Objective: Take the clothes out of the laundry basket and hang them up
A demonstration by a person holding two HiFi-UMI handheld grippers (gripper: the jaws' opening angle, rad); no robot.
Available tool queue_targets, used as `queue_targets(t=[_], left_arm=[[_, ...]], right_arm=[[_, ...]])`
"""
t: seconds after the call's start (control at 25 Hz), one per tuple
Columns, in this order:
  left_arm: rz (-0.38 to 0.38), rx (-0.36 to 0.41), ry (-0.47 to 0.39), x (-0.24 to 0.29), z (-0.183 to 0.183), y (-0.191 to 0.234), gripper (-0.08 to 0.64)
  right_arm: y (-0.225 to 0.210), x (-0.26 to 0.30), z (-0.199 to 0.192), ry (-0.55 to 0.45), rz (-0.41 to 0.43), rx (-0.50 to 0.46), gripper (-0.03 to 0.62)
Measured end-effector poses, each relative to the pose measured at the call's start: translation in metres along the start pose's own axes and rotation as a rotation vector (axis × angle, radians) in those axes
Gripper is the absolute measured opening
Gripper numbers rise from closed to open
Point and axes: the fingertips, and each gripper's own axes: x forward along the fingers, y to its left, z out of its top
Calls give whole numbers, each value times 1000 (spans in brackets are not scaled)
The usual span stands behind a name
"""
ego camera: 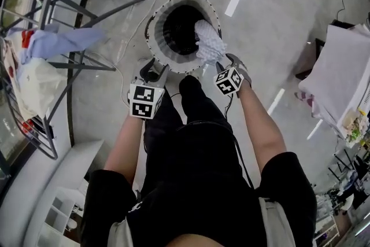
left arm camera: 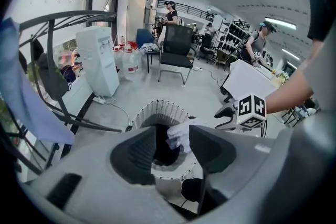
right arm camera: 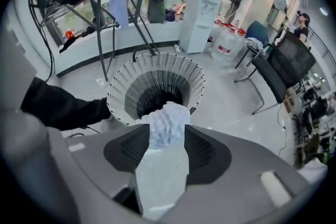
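A white slatted laundry basket [ego camera: 155, 20] with a dark inside stands on the floor in front of the person's feet. A crumpled white cloth [ego camera: 208, 40] hangs over its right rim. My right gripper [ego camera: 225, 65] is just short of that cloth and points steeply down. In the right gripper view the cloth [right arm camera: 167, 122] shows in the gap ahead of the open jaws, and I see no pinch on it. My left gripper [ego camera: 155, 70] hovers at the basket's near rim, open, with nothing between its jaws. The left gripper view shows the basket [left arm camera: 157, 110], the cloth [left arm camera: 181, 136] and the right gripper [left arm camera: 220, 113].
A metal drying rack [ego camera: 69, 61] stands at the left with a blue garment [ego camera: 63, 40] and other clothes on it; its legs reach toward the basket. A cable [ego camera: 136, 26] lies on the floor. A white-covered table [ego camera: 341, 72] is at the right. An office chair [left arm camera: 176, 50] and people stand farther off.
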Motion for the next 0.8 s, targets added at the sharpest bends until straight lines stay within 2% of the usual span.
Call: queue_targets(t=[0.12, 0.44, 0.8], left_arm=[[-3, 0, 18, 12, -14, 0, 202], [-39, 1, 63, 52, -41, -4, 202], [-52, 2, 76, 53, -50, -3, 202]], right_arm=[[2, 24, -17, 44, -21, -34, 219], [-4, 69, -19, 59, -82, 28, 189], [-5, 95, -26, 150, -97, -1, 138]])
